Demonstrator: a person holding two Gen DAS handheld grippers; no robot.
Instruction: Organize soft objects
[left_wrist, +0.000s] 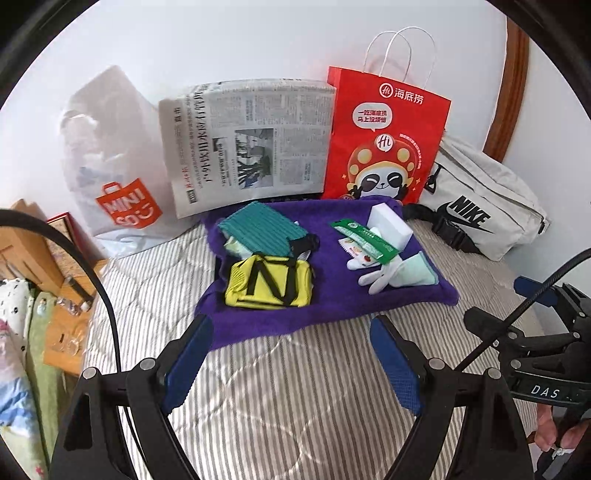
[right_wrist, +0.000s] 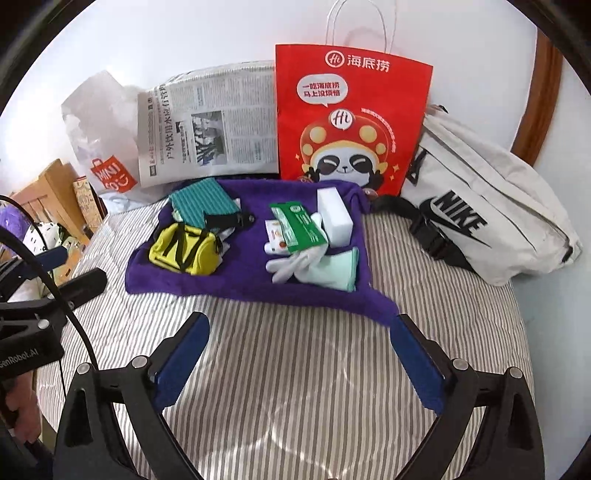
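A purple towel (left_wrist: 332, 306) (right_wrist: 229, 284) lies spread on the striped bed. On its left half are a yellow bag with black straps (left_wrist: 269, 282) (right_wrist: 184, 253) and a teal ribbed pouch (left_wrist: 255, 229) (right_wrist: 201, 205). Its right half carries a white sponge block (left_wrist: 391, 221) (right_wrist: 334, 216), a green packet (left_wrist: 365, 240) (right_wrist: 299, 229), a white glove (left_wrist: 380, 275) (right_wrist: 291, 266) and a mint cloth (left_wrist: 417, 271) (right_wrist: 336, 271). My left gripper (left_wrist: 290, 319) hangs open at the towel's near edge, nothing between its blue pads. My right gripper (right_wrist: 299, 316) is open too, empty, just short of the towel's near right corner.
Against the wall stand a red paper bag (left_wrist: 384, 140) (right_wrist: 351, 118), a newspaper (left_wrist: 251, 144) (right_wrist: 210, 122) and a white Miniso plastic bag (left_wrist: 110, 158). A white Nike bag (left_wrist: 480, 206) (right_wrist: 480, 210) lies at the right. Striped bedding (right_wrist: 295, 369) spreads in front. Wooden furniture (left_wrist: 33, 243) stands at the left.
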